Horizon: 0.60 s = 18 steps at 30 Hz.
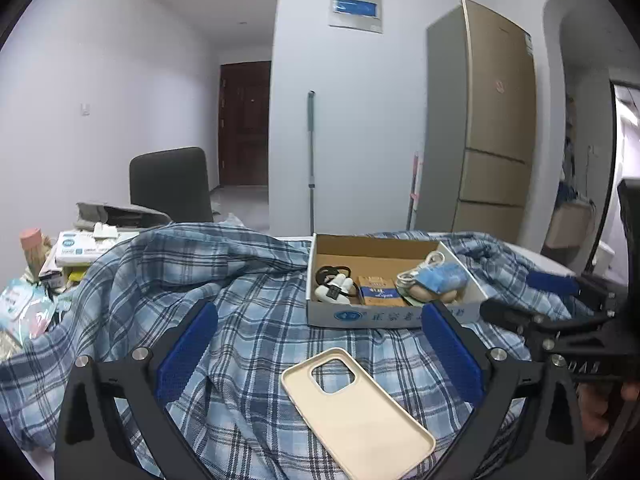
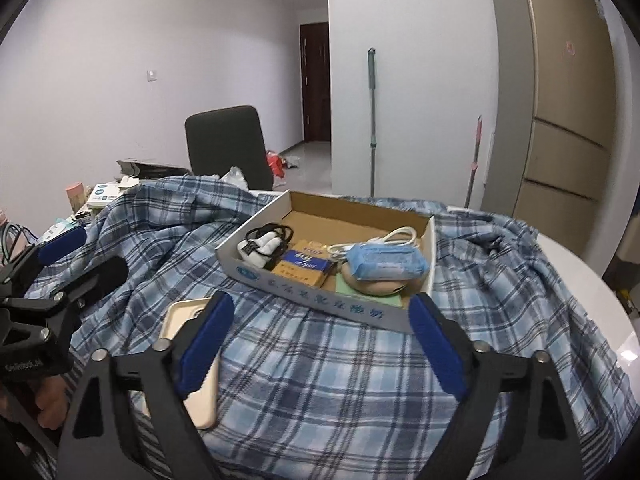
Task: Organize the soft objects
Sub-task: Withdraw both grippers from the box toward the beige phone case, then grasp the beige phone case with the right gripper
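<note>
A cream phone case (image 1: 356,408) lies on a rumpled blue plaid cloth (image 1: 248,308) that covers the table. My left gripper (image 1: 320,320) is open just above the case, its fingers either side of it. My right gripper (image 2: 322,312) is open and empty over the cloth, right of the case (image 2: 200,384), whose edge shows behind its left finger. A shallow cardboard box (image 1: 384,314) sits beyond, holding a blue tissue pack (image 2: 386,262), a white cable (image 2: 396,236), a charger with black cord (image 2: 260,250) and a small blue-and-orange box (image 2: 304,266).
Packets, a pink-lidded jar (image 1: 32,248) and boxes crowd the table's left end. A dark chair (image 1: 170,184) stands behind it. A gold fridge (image 1: 492,120) and a mop handle (image 1: 311,160) stand by the far wall. The bare white table edge (image 2: 580,264) shows at right.
</note>
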{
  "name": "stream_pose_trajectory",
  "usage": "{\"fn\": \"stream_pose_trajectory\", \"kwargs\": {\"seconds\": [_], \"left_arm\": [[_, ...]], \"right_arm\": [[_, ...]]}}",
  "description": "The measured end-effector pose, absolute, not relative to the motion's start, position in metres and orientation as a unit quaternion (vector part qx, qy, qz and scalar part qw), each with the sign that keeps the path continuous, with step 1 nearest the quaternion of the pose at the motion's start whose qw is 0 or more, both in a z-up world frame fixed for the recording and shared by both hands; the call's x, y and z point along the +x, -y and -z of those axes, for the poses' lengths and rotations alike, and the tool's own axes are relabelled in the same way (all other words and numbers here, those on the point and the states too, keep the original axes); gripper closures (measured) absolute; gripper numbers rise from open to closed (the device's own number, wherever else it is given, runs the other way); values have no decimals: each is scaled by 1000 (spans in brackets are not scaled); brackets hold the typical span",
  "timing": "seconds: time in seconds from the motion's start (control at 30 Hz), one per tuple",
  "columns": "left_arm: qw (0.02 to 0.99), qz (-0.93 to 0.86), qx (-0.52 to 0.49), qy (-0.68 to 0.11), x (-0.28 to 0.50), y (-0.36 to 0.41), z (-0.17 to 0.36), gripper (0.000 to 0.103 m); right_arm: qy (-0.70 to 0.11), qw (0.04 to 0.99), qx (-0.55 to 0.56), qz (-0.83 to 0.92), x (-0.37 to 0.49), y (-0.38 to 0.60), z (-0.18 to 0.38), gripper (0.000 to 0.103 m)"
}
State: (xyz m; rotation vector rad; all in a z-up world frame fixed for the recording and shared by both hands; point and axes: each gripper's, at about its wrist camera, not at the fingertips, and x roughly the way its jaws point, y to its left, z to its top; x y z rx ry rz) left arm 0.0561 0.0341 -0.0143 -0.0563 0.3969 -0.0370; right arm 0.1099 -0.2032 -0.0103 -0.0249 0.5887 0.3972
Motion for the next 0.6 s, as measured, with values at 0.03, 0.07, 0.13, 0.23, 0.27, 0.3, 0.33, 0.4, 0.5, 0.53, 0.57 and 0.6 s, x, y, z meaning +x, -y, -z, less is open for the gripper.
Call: {"fn": "stream_pose_trajectory", "kwargs": {"seconds": [0.03, 0.07, 0.13, 0.23, 0.27, 0.3, 0.33, 0.4, 0.5, 0.53, 0.57, 0.6], "left_arm": [[980, 18, -37, -197, 56, -38, 14, 0], [979, 17, -45, -198, 56, -41, 14, 0], [977, 9, -63, -203, 57, -50, 14, 0], [976, -13, -75, -205, 58, -58, 15, 0], [975, -23, -81, -207, 59, -61, 16, 0], [973, -33, -87, -210, 60, -64, 17, 0], [972, -39, -90, -213, 61, -66, 18, 0], [969, -48, -103, -221, 64, -71, 21, 0], [962, -61, -129, -232, 67, -83, 25, 0], [959, -66, -138, -237, 69, -88, 27, 0], [957, -68, -144, -242, 70, -90, 29, 0], [953, -69, -150, -253, 74, -93, 32, 0]], "right_arm": [[-291, 937, -15, -193, 110, 200, 10, 14], [-294, 937, -21, -188, 110, 195, 11, 13], [-305, 934, -29, -185, 110, 186, 12, 13], [-324, 925, -25, -196, 111, 172, 16, 13], [-332, 922, -24, -197, 112, 167, 18, 13], [-340, 919, -23, -199, 112, 161, 20, 13], [-345, 916, -21, -204, 112, 155, 22, 13], [-358, 909, -23, -214, 113, 140, 28, 13], [-391, 893, -29, -222, 117, 119, 41, 13], [-404, 886, -26, -226, 118, 114, 46, 13], [-417, 879, -22, -231, 120, 110, 52, 13], [-429, 871, -21, -237, 122, 105, 57, 13]]}}
